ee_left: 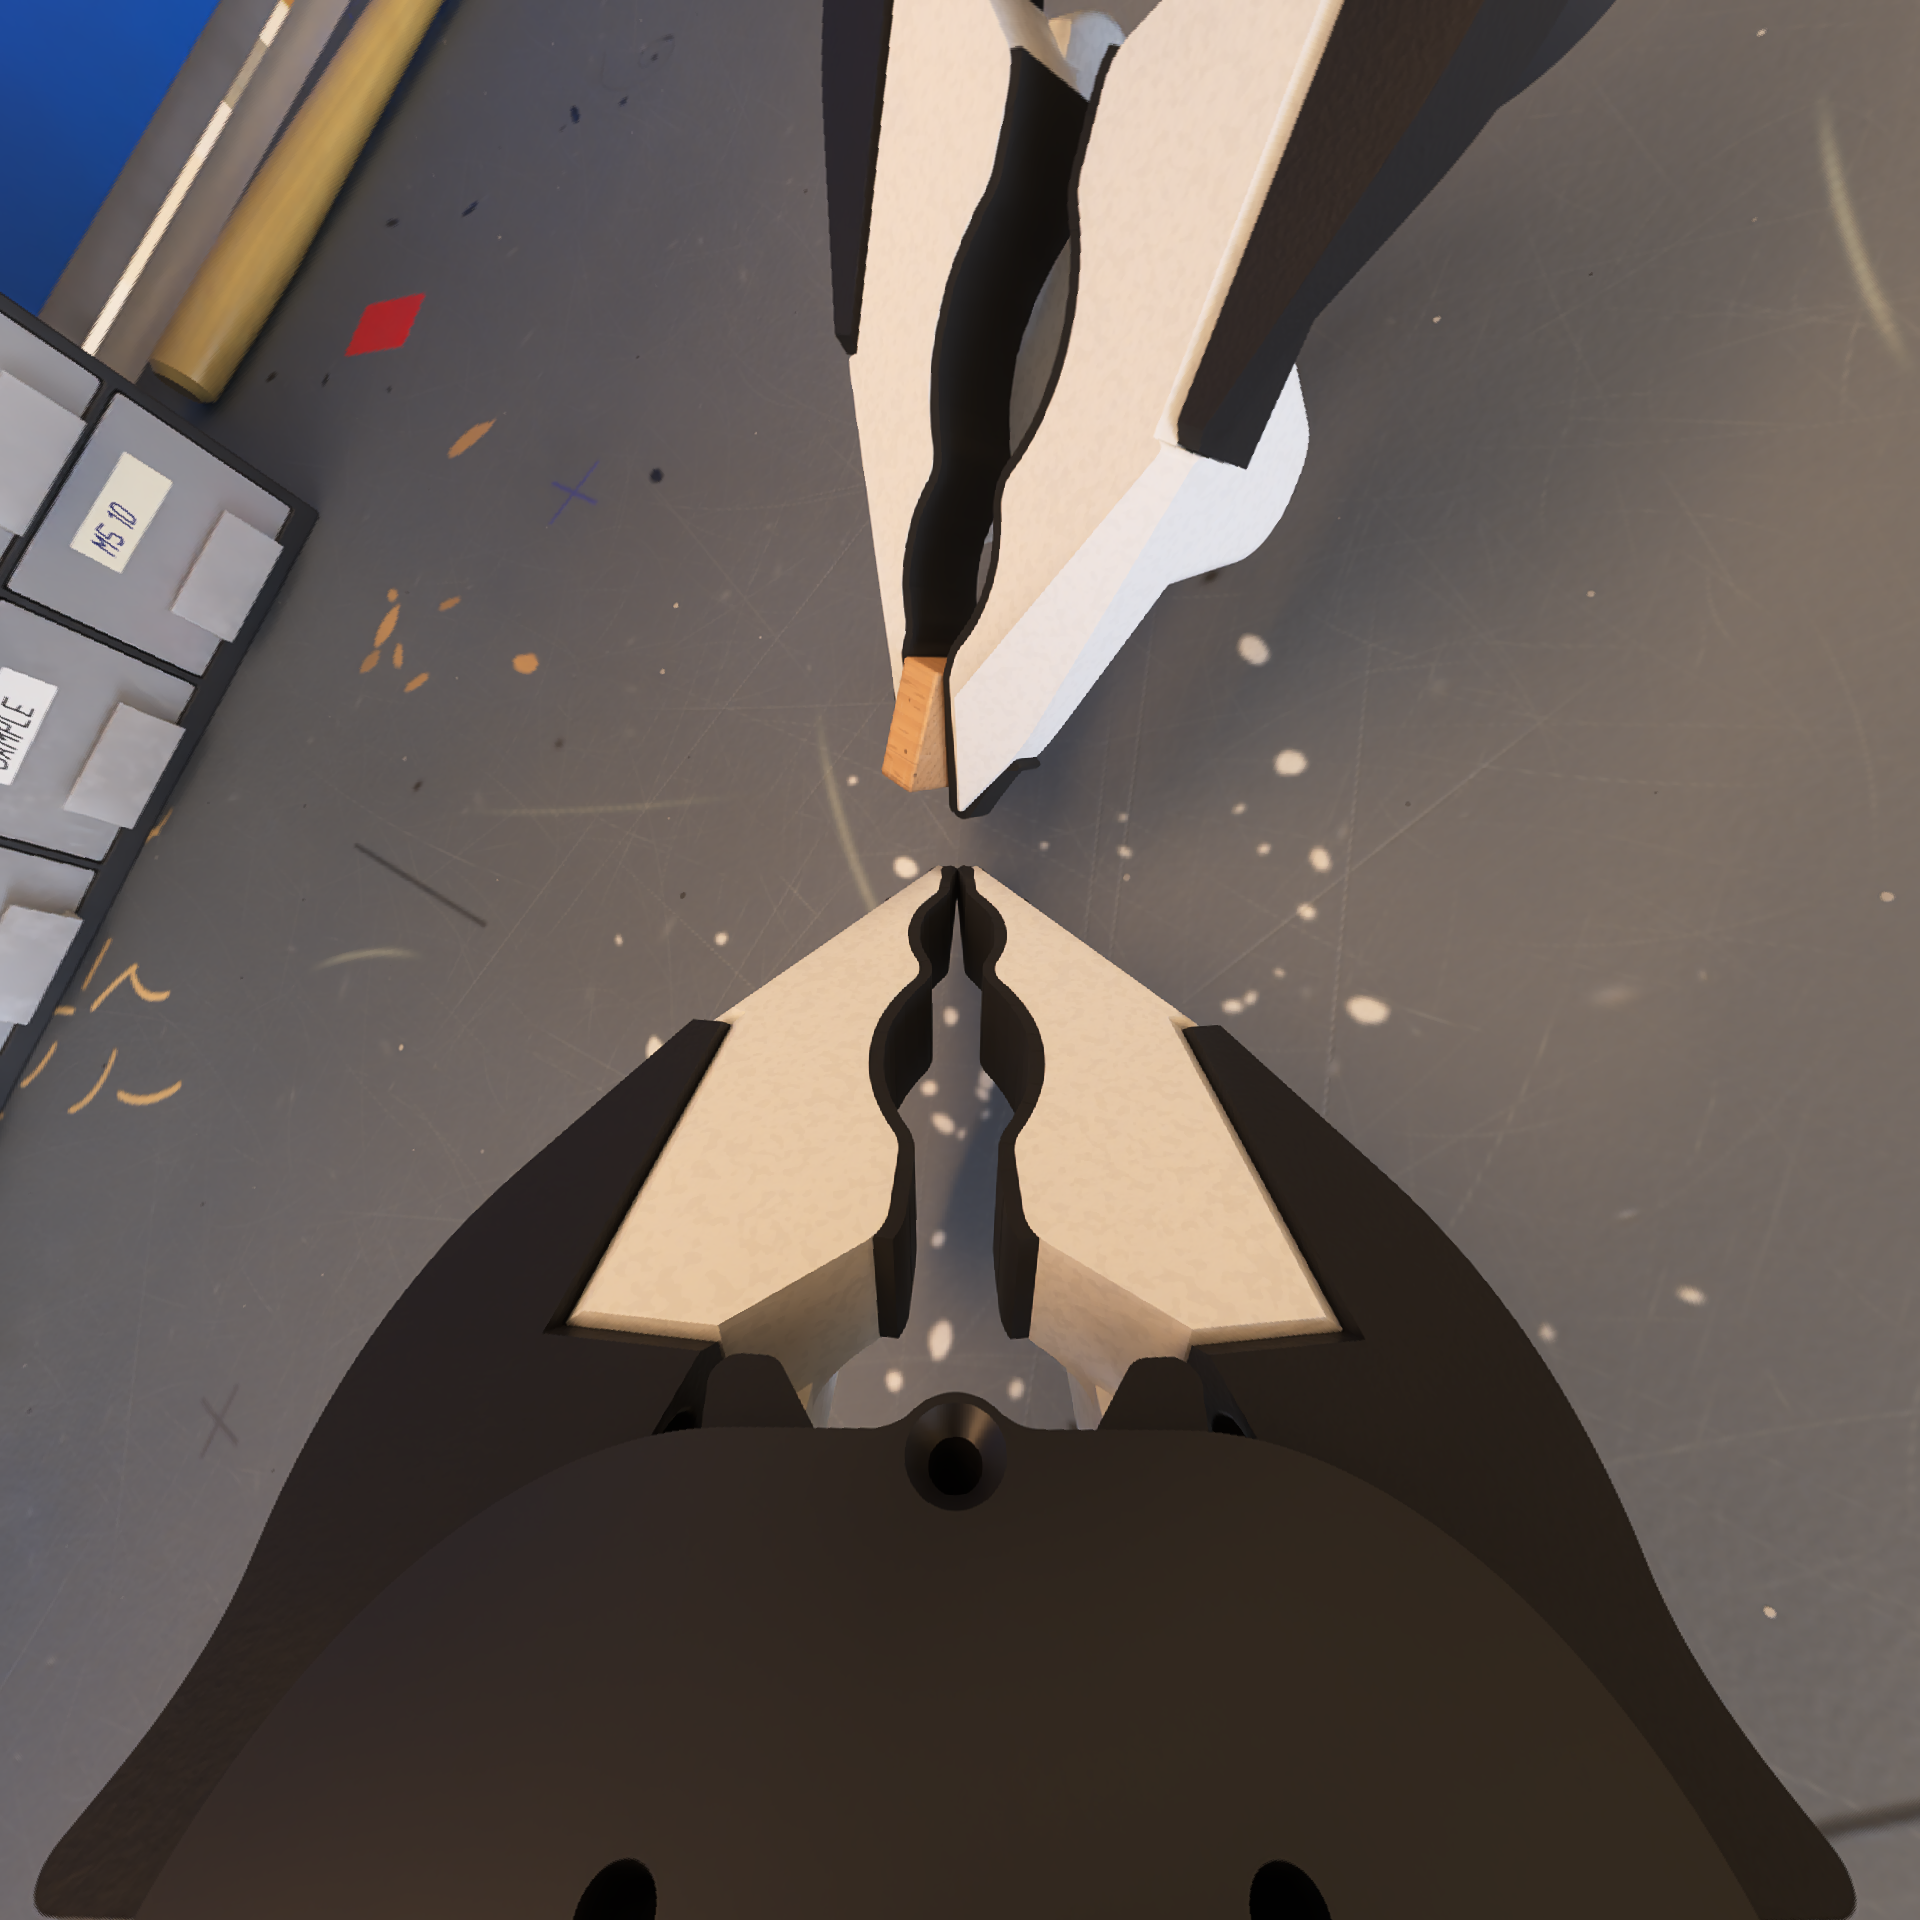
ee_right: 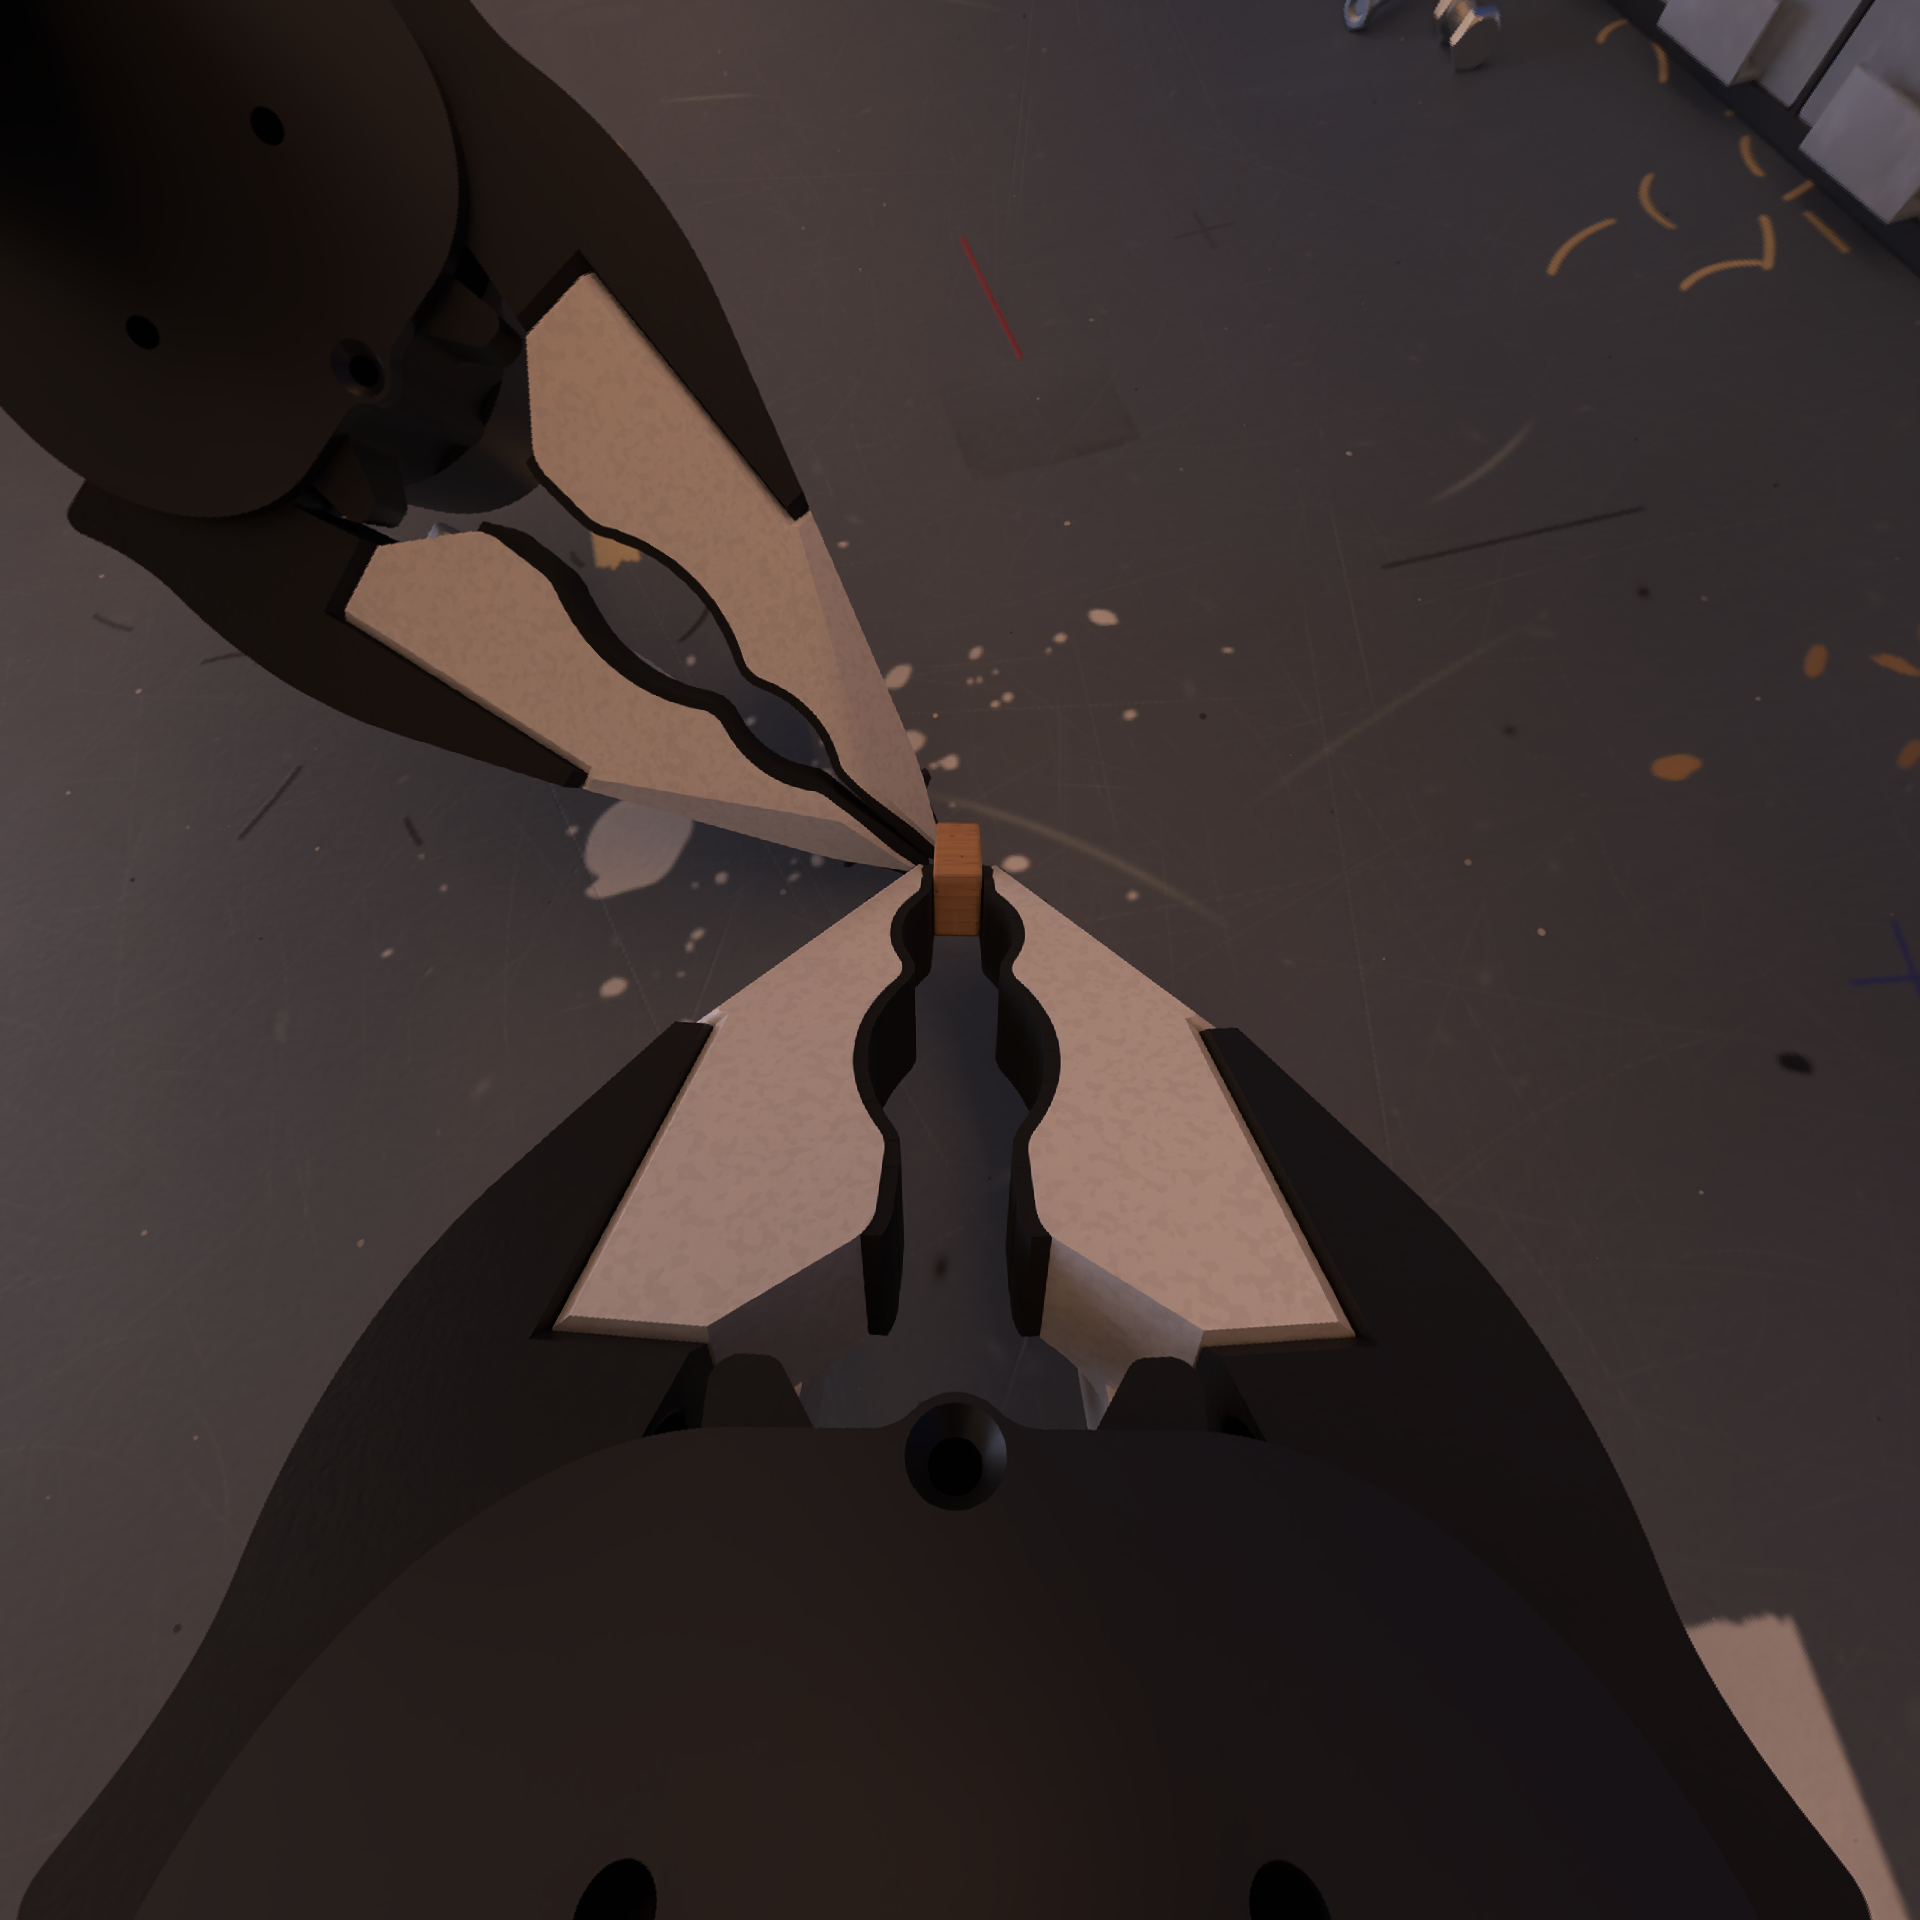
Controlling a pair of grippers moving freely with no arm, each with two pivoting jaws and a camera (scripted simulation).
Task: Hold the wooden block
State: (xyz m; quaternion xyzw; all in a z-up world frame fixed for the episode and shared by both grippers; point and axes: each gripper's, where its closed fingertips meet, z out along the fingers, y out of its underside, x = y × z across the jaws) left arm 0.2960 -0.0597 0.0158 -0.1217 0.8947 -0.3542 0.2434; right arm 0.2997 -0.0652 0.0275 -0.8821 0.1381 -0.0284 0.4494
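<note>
A small orange wooden block point(ee_right: 956, 881) is clamped between the fingertips of my right gripper point(ee_right: 956, 888), which is shut on it above the dark grey bench. In the left wrist view the block point(ee_left: 916, 740) shows at the tip of the right gripper point(ee_left: 930, 727), which comes in from the top. My left gripper point(ee_left: 955, 878) is shut and empty, its tips just short of the block. In the right wrist view the left gripper point(ee_right: 920, 854) comes in from the upper left, its tips beside the block's left face; contact cannot be told.
A parts organiser point(ee_left: 125, 644) with grey labelled compartments lies at the left edge, also showing at the top right of the right wrist view point(ee_right: 1849, 104). A wooden dowel point(ee_left: 301, 187) and a metal bar point(ee_left: 177, 197) lie at upper left. Paint specks and a red mark point(ee_left: 387, 322) dot the bench.
</note>
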